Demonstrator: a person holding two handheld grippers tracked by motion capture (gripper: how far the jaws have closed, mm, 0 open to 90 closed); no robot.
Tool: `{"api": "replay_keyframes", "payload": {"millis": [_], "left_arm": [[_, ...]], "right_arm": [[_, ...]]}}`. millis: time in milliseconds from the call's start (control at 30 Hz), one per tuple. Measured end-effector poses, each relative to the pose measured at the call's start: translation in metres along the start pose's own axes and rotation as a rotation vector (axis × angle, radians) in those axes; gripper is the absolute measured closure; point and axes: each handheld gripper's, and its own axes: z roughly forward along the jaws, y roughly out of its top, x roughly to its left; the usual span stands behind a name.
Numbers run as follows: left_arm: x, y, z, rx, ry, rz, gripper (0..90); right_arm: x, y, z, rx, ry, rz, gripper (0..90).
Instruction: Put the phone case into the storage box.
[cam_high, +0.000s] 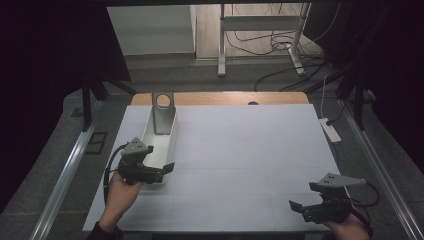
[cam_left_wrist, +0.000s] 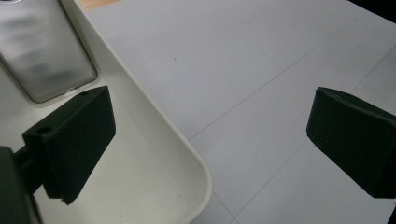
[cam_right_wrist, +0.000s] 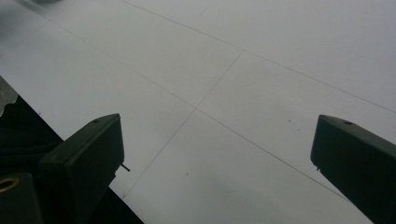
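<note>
A long white tray lies on the left of the white table. At its far end stands a grey metal piece with a round hole near its top. My left gripper hovers open at the tray's near end. In the left gripper view, one jaw hangs over the inside of the tray and the other over the table, with the metal piece ahead; the left gripper holds nothing. My right gripper stands open and holding nothing near the table's front right corner. The right gripper looks down on bare table.
A wooden strip runs along the table's far edge. On the floor to the right lies a white power strip with cables. A metal frame stands behind the table. Dark curtains hang on both sides.
</note>
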Motion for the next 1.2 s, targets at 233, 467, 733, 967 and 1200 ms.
{"api": "replay_keyframes", "payload": {"millis": [233, 467, 733, 967, 1200], "left_arm": [[0.0, -0.005, -0.005, -0.011, -0.004, -0.012, 2.2], [-0.001, -0.011, -0.011, -0.022, 0.0, -0.02, 2.2], [-0.001, -0.016, -0.017, -0.029, -0.005, -0.031, 2.2], [-0.002, -0.021, -0.021, -0.032, 0.0, -0.035, 2.2], [-0.003, -0.025, -0.026, -0.038, 0.004, -0.042, 2.2]], "right_arm": [[0.0, 0.0, 0.0, 0.0, 0.0, -0.001, 3.2], [0.0, 0.0, 0.0, 0.003, 0.001, 0.0, 3.2], [0.0, 0.0, 0.0, 0.006, 0.002, 0.0, 3.1], [0.0, 0.0, 0.0, 0.007, 0.004, -0.001, 3.1], [0.0, 0.0, 0.0, 0.005, 0.003, 0.001, 3.1]]}}
